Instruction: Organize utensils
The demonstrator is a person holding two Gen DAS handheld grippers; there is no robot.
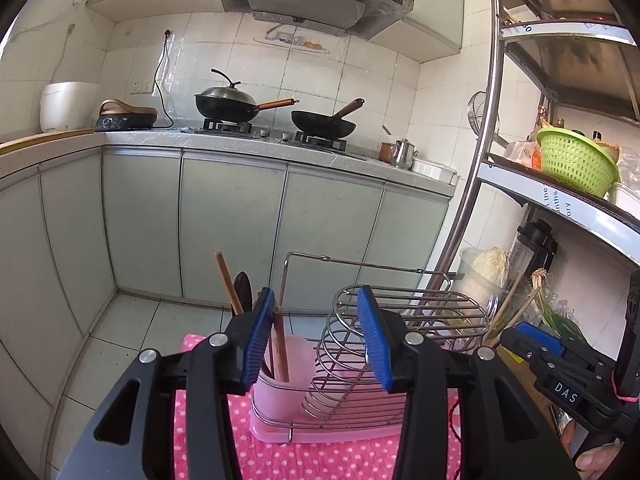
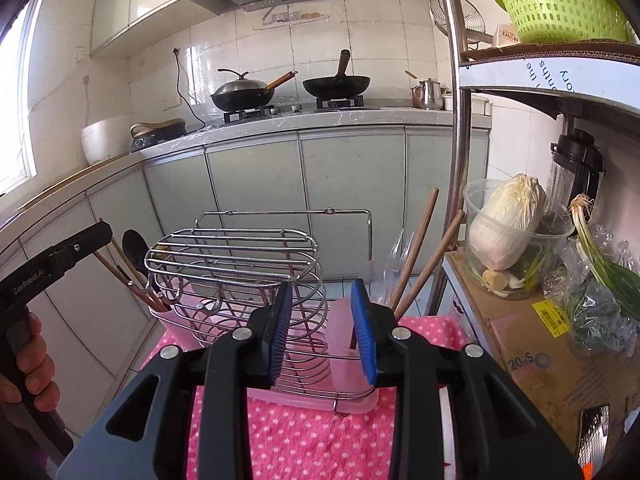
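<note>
- A pink cup (image 1: 280, 384) stands at the left end of the wire rack (image 1: 384, 344). Brown wooden sticks (image 1: 280, 348) and a black spoon (image 1: 242, 292) stand up in it.
- The left gripper (image 1: 316, 338) hangs in front of that cup. Its blue pads (image 1: 258, 340) are wide apart and hold nothing. One stick shows just beside the left pad, but the pad does not squeeze it.
- The rack sits in a pink tray (image 2: 352, 400) on a pink dotted cloth (image 2: 300, 440). It has a row of round wire loops and a flat wire shelf on top.
- A second pink cup (image 2: 340, 344) stands at the right end of the rack. Two more wooden sticks (image 2: 416, 256) lean out of it to the right.
- The right gripper (image 2: 324, 334) hangs in front of this cup. Its jaws are partly apart and nothing is pinched between them.
- A hand (image 2: 30, 364) at the far left of the right view holds the other tool's handle.
- To the right, a cabbage (image 2: 508, 224) sits in a clear tub on a brown box (image 2: 532, 352).
- Far back, two black woks (image 1: 324, 122) sit on the stove.
</note>
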